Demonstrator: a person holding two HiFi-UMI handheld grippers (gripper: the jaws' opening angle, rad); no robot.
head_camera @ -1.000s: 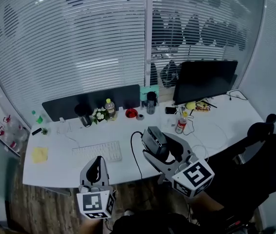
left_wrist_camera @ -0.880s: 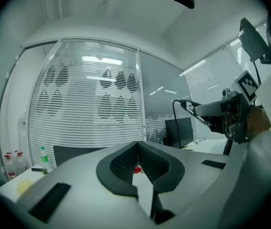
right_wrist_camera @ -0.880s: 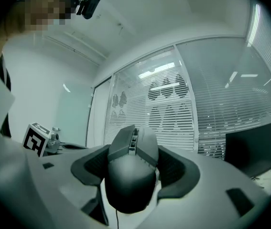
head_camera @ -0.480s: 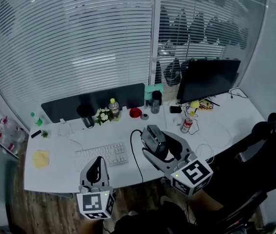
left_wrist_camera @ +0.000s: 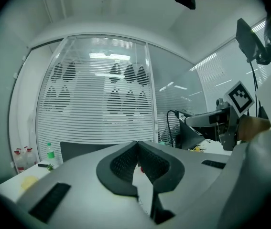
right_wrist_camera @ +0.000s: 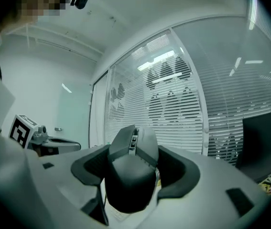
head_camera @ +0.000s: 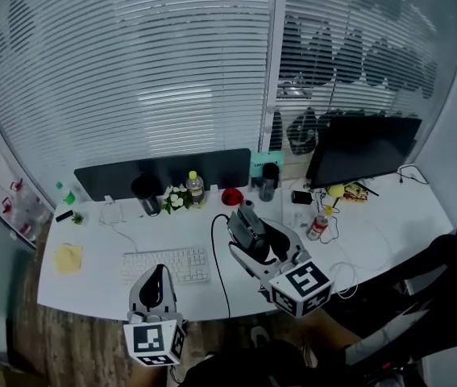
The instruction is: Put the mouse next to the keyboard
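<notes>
Mouse (right_wrist_camera: 131,178) clamped in right gripper (head_camera: 247,222)
Centre frame, above desk just right of keyboard (head_camera: 166,264); left gripper (left_wrist_camera: 136,149) jaws closed together, empty.

White counter (head_camera: 91,285) before a glass wall covered by white blinds (head_camera: 172,71), striped in fine horizontal lines. On the counter are a white keyboard (head_camera: 166,264), a pale yellow notepad (head_camera: 68,257), a black cable (head_camera: 218,256), a black monitor (head_camera: 365,147), a long black panel (head_camera: 164,170), a small red thing (head_camera: 230,196), a teal box (head_camera: 267,160), a black tumbler (head_camera: 269,181), and white flowers (head_camera: 176,200) with green leaves. One clear bottle (head_camera: 195,187) has a yellow cap. The left tongs (head_camera: 161,269) and right tongs (right_wrist_camera: 134,147) are light grey with black, dot-textured pads (left_wrist_camera: 121,163), and carry white marker cubes (head_camera: 301,285) printed with black squares. The mouse (right_wrist_camera: 128,180) is matt dark grey. The floor (head_camera: 67,337) is brown wood grain.
</notes>
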